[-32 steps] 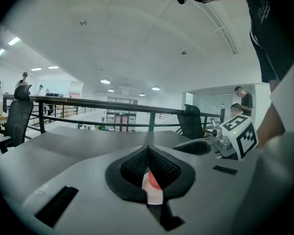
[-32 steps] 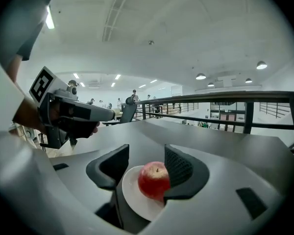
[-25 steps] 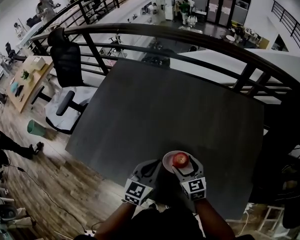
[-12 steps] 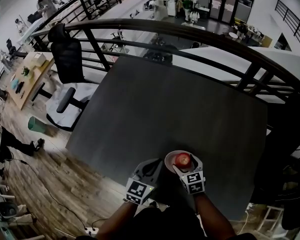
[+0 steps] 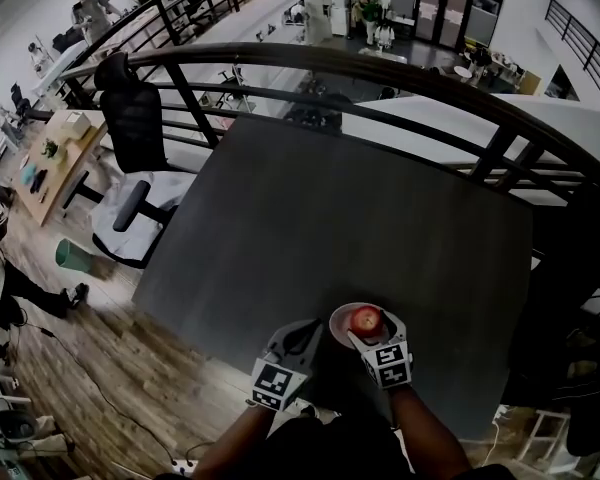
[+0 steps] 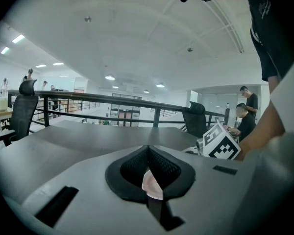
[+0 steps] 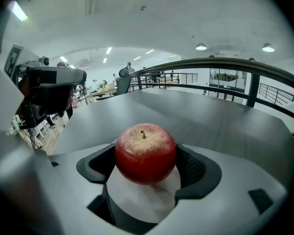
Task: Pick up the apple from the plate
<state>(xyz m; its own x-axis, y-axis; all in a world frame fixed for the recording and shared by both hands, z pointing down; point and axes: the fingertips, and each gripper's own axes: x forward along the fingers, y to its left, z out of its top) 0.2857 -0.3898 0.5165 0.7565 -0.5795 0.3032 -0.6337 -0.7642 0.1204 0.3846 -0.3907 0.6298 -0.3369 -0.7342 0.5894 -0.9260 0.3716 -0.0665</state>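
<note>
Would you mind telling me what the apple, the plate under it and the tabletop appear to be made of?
Apple: glossy red skin, speckled yellowish top, a stem; real fruit or a plastic copy, I cannot tell.
Plate: plain white, matte, no pattern; paper, plastic or ceramic, the look leaves it open.
Tabletop: dark grey, smooth, faint sheen; likely laminate.
</note>
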